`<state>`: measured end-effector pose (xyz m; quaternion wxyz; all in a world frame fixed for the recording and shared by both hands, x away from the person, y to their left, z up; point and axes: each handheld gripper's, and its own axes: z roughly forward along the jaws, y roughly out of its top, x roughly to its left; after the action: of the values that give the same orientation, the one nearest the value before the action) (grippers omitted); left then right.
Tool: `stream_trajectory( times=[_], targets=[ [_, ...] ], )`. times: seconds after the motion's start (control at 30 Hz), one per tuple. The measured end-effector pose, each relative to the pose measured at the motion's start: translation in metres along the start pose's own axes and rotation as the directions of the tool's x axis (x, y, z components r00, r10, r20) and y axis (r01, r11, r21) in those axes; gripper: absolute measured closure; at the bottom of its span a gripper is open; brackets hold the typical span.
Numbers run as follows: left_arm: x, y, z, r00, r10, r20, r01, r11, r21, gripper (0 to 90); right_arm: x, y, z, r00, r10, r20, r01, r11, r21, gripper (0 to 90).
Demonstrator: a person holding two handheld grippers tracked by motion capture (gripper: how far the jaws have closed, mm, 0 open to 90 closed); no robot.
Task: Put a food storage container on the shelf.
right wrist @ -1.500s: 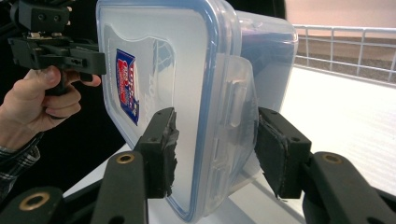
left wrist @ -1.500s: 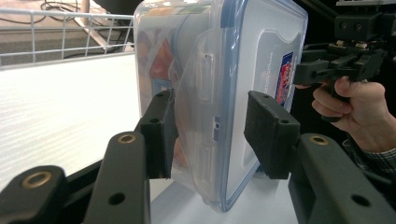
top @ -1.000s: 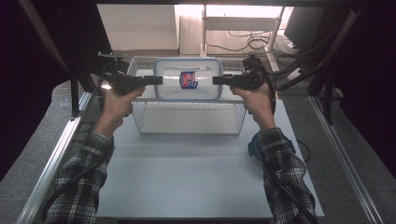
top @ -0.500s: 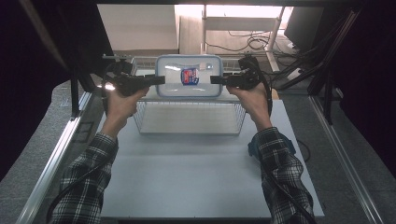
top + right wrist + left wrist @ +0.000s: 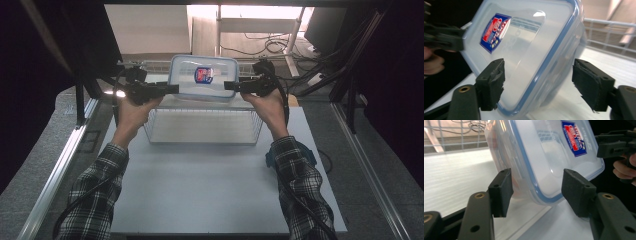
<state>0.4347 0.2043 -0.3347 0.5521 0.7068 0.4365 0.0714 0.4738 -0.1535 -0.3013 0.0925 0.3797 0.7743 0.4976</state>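
Container (image 5: 204, 77) sits tilted on wire basket (image 5: 202, 125) atop white table (image 5: 200, 185).

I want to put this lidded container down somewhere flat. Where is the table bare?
The white table is bare between the wire basket and the near edge, flanked by both forearms. It is crowded behind, where the plastic container sits between the left gripper and right gripper.

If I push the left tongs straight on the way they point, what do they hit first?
Most likely the lidded plastic container: its side already sits between the left tongs, whose jaws have just been opening and stand clear of it. Depth is hard to judge.
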Motion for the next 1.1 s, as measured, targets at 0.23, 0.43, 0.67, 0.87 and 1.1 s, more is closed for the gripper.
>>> stream_trajectory(
  times=[0.23, 0.43, 0.67, 0.87, 1.1],
  targets=[
    [-0.01, 0.003, 0.004, 0.9838, 0.106, -0.145, -0.096, 0.9928, 0.071, 38.2, 0.006, 0.001, 0.002, 0.9964, -0.035, 0.078, 0.037, 0.999, -0.031, 32.3],
    [-0.008, 0.005, -0.001, 0.9926, 0.064, -0.103, -0.069, 0.9965, -0.046, 39.5, 0.007, 0.004, 0.003, 0.9957, -0.031, 0.087, 0.034, 0.999, -0.022, 35.6],
    [-0.003, 0.021, 0.004, 0.9879, 0.051, -0.147, -0.055, 0.9982, -0.022, 52.1, 0.008, 0.006, 0.004, 0.9947, -0.031, 0.098, 0.033, 0.999, -0.018, 37.7],
    [-0.004, 0.018, 0.002, 0.9917, 0.029, -0.125, -0.031, 0.9994, -0.018, 58.6, 0.004, 0.006, 0.003, 0.9977, -0.003, 0.068, 0.004, 1.0, -0.008, 37.4],
    [-0.008, 0.012, -0.006, 0.9929, 0.026, -0.116, -0.029, 0.9994, -0.018, 58.6, 0.004, 0.004, 0.002, 0.9994, 0.005, 0.033, -0.005, 1.0, 0.0, 36.8]
  ],
)
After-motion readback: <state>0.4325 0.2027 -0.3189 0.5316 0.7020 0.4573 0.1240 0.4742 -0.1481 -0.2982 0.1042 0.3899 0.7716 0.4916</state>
